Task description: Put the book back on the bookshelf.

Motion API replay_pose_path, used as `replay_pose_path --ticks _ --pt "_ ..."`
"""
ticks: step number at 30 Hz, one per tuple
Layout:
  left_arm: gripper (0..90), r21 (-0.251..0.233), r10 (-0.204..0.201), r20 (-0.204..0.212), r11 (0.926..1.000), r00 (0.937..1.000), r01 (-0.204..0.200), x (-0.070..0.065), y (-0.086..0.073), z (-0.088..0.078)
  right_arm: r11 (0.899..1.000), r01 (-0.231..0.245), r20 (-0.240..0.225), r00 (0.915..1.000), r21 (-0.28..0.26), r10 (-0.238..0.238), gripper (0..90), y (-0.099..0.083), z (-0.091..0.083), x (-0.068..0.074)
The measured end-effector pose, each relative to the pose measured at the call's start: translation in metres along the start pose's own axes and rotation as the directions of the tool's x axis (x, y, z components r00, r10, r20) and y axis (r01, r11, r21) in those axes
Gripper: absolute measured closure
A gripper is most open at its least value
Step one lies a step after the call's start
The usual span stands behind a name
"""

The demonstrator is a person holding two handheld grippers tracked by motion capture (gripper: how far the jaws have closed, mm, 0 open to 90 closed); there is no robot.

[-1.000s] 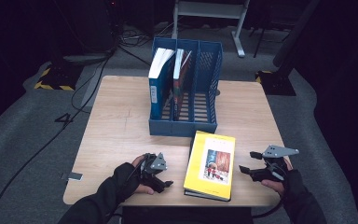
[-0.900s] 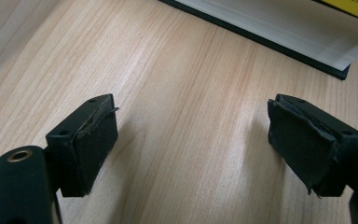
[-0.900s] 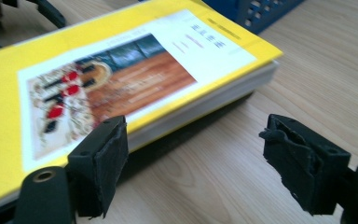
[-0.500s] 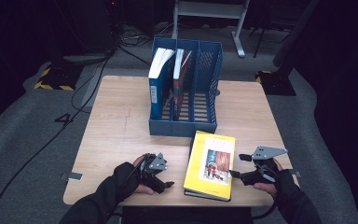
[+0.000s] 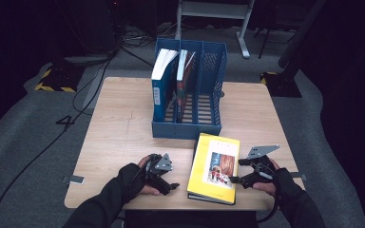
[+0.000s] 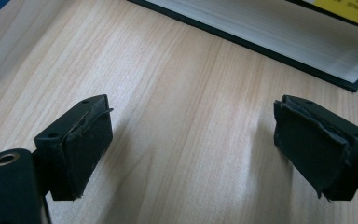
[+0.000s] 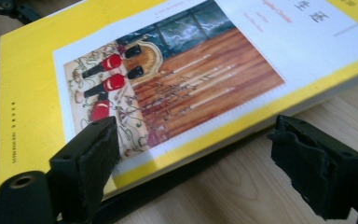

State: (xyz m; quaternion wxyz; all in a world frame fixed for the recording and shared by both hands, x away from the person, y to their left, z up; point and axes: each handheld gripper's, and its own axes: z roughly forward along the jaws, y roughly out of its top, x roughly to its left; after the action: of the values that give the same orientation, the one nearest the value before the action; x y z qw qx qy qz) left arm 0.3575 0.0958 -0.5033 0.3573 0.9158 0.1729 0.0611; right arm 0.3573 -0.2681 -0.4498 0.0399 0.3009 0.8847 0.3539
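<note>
At the lower left of the high view we saw the left gripper [image 5: 170, 186] resting on the table [image 5: 123, 128], its jaws spread wide with nothing between them, having just been opening. At lower centre the yellow book [image 5: 215, 166] lay flat near the table's front edge, below the blue file rack [image 5: 190, 90] in the upper middle. At lower right the right gripper [image 5: 233, 179] sat at the book's right edge, its jaws also just opening, wide apart and not pressing it.
</note>
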Motion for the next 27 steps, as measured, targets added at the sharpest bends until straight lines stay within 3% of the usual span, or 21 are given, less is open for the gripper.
replay_pose_path --ticks 6,8,10,15,19,20,24,27 --pt "19.8 0.003 -0.026 -0.031 0.9996 0.9992 0.026 0.011 0.007 0.003 1.0 0.024 0.022 0.9995 0.0 -0.024 17.2 0.004 -0.001 0.003" --pt "21.9 -0.027 -0.039 -0.045 0.9989 0.9982 0.038 0.019 0.012 0.004 0.999 0.029 0.023 0.9993 -0.017 -0.028 19.4 0.005 -0.004 0.002" --pt "22.1 -0.031 -0.04 -0.064 0.9988 0.9972 0.038 0.024 0.017 0.005 0.999 0.027 0.025 0.9994 -0.04 -0.026 23.4 0.007 -0.006 0.001" --pt "23.4 -0.004 -0.008 -0.097 1.0 0.9952 0.008 0.032 0.025 0.015 0.996 0.052 0.018 0.9985 -0.067 -0.051 23.8 0.016 -0.008 0.0" --pt "24.4 -0.014 -0.009 -0.108 0.9999 0.9941 0.007 0.036 0.031 0.019 0.995 0.048 0.002 0.9989 -0.087 -0.048 25.2 0.023 -0.008 -0.002" --pt "24.7 -0.02 -0.014 -0.107 0.9997 0.9941 0.012 0.038 0.033 0.02 0.995 0.035 -0.034 0.9987 -0.093 -0.038 26.1 0.026 -0.004 -0.005" --pt "25.8 -0.035 -0.022 -0.114 0.9992 0.9932 0.018 0.043 0.04 0.024 0.997 0.032 -0.044 0.9984 -0.077 -0.035 29.6 0.031 0.006 -0.006" --pt "26.2 -0.042 -0.029 -0.117 0.9988 0.9927 0.024 0.045 0.042 0.027 0.997 0.029 -0.057 0.9978 -0.072 -0.033 40.4 0.035 0.014 -0.006"
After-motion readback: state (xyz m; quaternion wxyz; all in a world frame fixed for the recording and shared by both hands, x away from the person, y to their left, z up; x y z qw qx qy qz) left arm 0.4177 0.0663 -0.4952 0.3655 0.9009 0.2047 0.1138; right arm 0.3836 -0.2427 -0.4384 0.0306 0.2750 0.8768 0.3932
